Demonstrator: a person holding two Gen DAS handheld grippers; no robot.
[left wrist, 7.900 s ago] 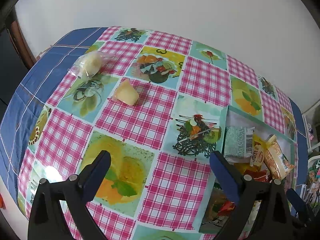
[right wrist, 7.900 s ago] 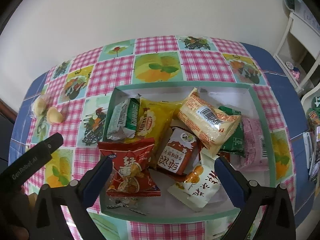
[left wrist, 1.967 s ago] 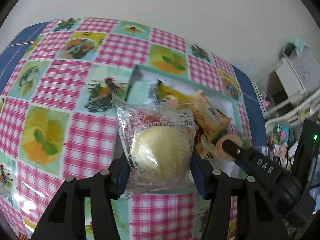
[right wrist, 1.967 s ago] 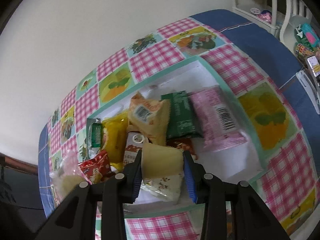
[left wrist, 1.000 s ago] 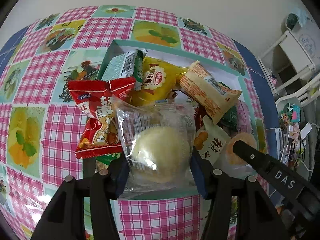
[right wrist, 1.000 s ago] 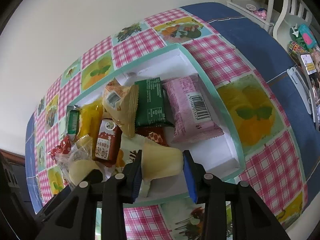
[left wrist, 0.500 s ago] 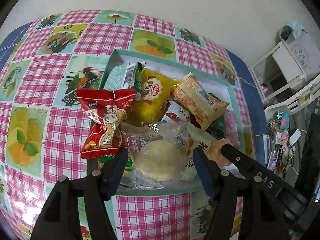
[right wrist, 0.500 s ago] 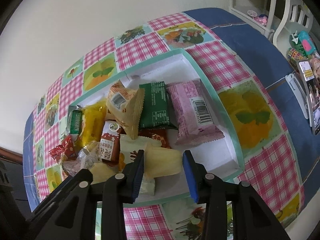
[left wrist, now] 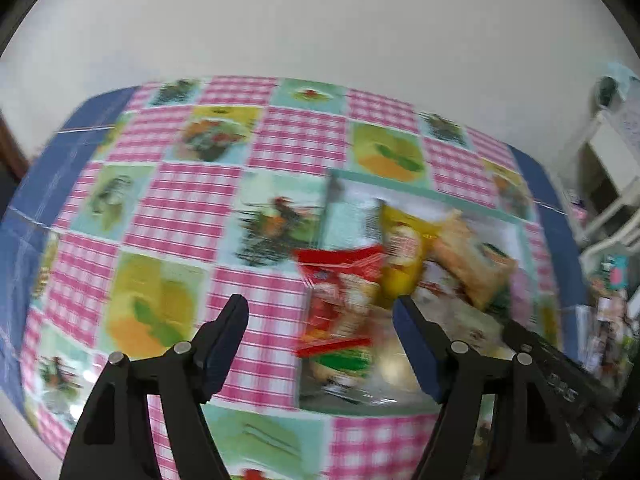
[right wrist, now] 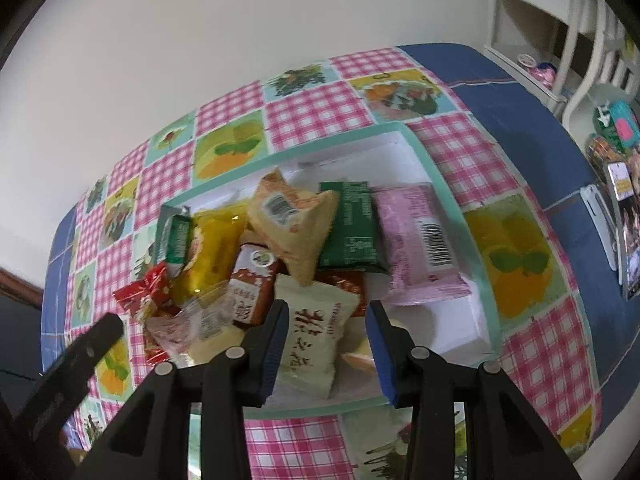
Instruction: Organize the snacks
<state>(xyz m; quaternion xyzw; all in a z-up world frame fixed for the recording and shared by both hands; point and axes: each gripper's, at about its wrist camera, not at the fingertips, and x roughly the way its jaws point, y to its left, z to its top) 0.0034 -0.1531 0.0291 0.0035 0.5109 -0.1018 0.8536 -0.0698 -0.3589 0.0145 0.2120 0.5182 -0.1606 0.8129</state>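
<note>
A teal-rimmed white box (right wrist: 452, 208) on the checked tablecloth holds several snack packets. The clear-wrapped bun (right wrist: 192, 328) lies at the box's near left corner. The pale yellow jelly cup (right wrist: 360, 350) lies on the box floor just beyond my right gripper (right wrist: 326, 340), which is open and empty above the box's near edge. My left gripper (left wrist: 320, 340) is open and empty over the box's left edge; that view is blurred, with the box (left wrist: 400, 190) to the right and the red packet (left wrist: 340, 292) between the fingers.
White shelving (right wrist: 560, 12) and small items (right wrist: 616, 148) stand beyond the table's right edge. A wall runs behind the table. The left gripper's body (right wrist: 60, 392) shows at lower left in the right wrist view.
Both grippers opened and let go: the bun and the jelly cup now lie in the box. The left gripper has swung left and pulled back; the right has pulled back slightly.
</note>
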